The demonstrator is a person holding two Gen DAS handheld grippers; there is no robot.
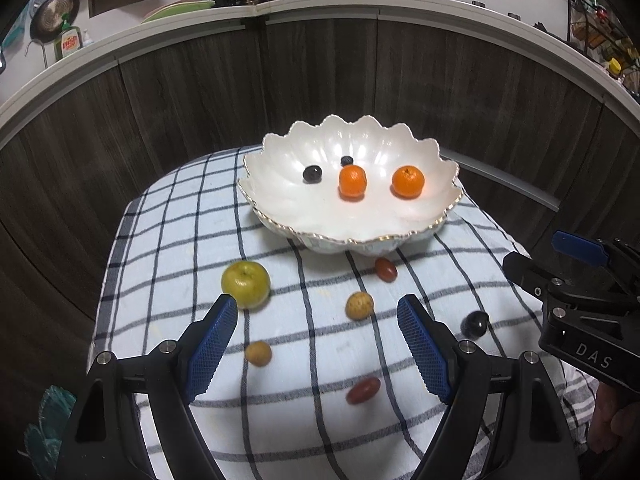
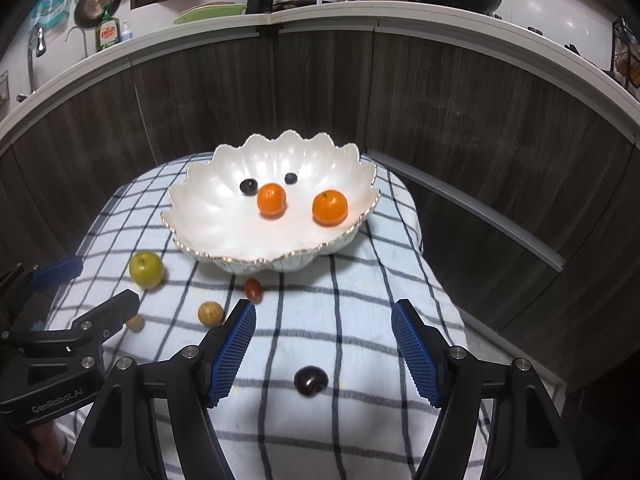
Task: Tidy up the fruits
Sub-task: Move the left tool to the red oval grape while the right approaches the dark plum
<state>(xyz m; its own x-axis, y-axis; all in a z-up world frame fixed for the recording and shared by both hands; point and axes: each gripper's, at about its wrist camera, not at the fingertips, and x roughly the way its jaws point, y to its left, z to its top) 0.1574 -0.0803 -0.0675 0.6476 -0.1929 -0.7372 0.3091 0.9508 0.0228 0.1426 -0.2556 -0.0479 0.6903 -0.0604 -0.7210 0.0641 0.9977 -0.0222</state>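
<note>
A white scalloped bowl [image 1: 280,184] [image 2: 208,220] stands at the far end of the checked cloth. It holds two oranges [image 1: 352,181] [image 1: 407,181] and two dark berries [image 1: 312,173]. On the cloth lie a green apple [image 1: 245,284] [image 2: 146,269], two small tan fruits [image 1: 359,305] [image 1: 258,353], two red grape-like fruits [image 1: 385,269] [image 1: 363,390] and a dark plum [image 1: 475,324] [image 2: 310,381]. My left gripper [image 1: 318,312] is open and empty above the tan fruits. My right gripper [image 2: 323,320] is open and empty, with the plum just before it.
The cloth [image 1: 168,248] covers a small table in front of a dark wood counter wall [image 1: 200,92]. The white counter top [image 1: 120,40] carries dishes, a pan and a soap bottle. Teal glassware [image 1: 48,420] sits low at the left.
</note>
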